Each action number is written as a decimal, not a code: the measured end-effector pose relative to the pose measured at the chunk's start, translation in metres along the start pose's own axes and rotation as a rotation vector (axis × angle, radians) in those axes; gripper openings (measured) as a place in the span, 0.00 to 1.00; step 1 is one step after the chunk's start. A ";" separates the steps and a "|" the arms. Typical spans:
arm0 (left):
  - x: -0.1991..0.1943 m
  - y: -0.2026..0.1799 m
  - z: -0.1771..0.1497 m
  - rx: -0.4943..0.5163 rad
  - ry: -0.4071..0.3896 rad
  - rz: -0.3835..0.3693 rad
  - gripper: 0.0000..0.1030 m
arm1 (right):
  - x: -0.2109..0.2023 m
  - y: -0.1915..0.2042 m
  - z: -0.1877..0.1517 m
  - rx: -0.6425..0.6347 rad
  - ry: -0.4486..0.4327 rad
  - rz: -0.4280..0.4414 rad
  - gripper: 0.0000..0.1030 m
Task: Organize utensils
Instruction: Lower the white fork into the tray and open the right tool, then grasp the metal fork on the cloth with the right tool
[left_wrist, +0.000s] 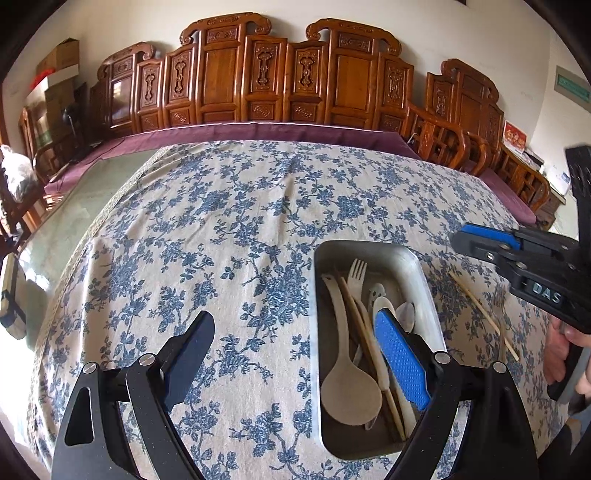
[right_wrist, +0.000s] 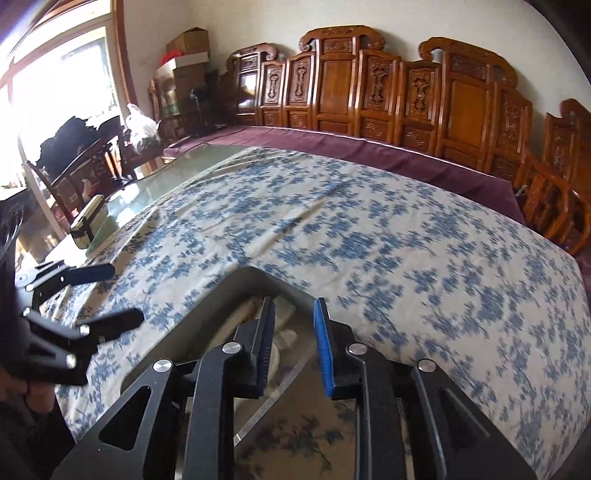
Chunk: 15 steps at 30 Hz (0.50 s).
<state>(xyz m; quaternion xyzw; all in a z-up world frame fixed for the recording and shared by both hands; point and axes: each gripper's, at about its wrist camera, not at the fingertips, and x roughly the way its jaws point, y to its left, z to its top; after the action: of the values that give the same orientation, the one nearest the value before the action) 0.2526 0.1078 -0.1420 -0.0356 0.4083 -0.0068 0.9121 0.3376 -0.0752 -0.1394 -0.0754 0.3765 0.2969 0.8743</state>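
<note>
Several pale plastic utensils (left_wrist: 364, 332) fill a rectangular steel tray (left_wrist: 421, 273) on floral cloth (left_wrist: 221, 229); left tool (left_wrist: 299, 354) gapes empty, right tool (right_wrist: 293, 343) part-open, empty

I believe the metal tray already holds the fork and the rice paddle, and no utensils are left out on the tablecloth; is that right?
Not quite: the left wrist view shows the fork and rice paddle in the metal tray, but a chopstick still lies on the tablecloth to the tray's right.

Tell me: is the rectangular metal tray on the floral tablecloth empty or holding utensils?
Holding utensils. The rectangular metal tray contains a pale rice paddle, a pale fork, chopsticks and spoons; one chopstick lies outside on the tablecloth.
</note>
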 end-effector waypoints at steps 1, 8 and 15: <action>-0.001 -0.002 0.000 0.004 0.000 -0.004 0.82 | -0.007 -0.005 -0.006 0.009 -0.005 -0.014 0.28; -0.005 -0.022 -0.004 0.032 0.001 -0.038 0.82 | -0.053 -0.043 -0.060 0.066 -0.010 -0.129 0.41; -0.008 -0.051 -0.013 0.081 0.009 -0.079 0.82 | -0.069 -0.083 -0.116 0.131 0.071 -0.226 0.41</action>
<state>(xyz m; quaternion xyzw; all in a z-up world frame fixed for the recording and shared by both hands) 0.2387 0.0566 -0.1416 -0.0146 0.4102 -0.0594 0.9099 0.2767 -0.2160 -0.1801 -0.0707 0.4147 0.1686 0.8914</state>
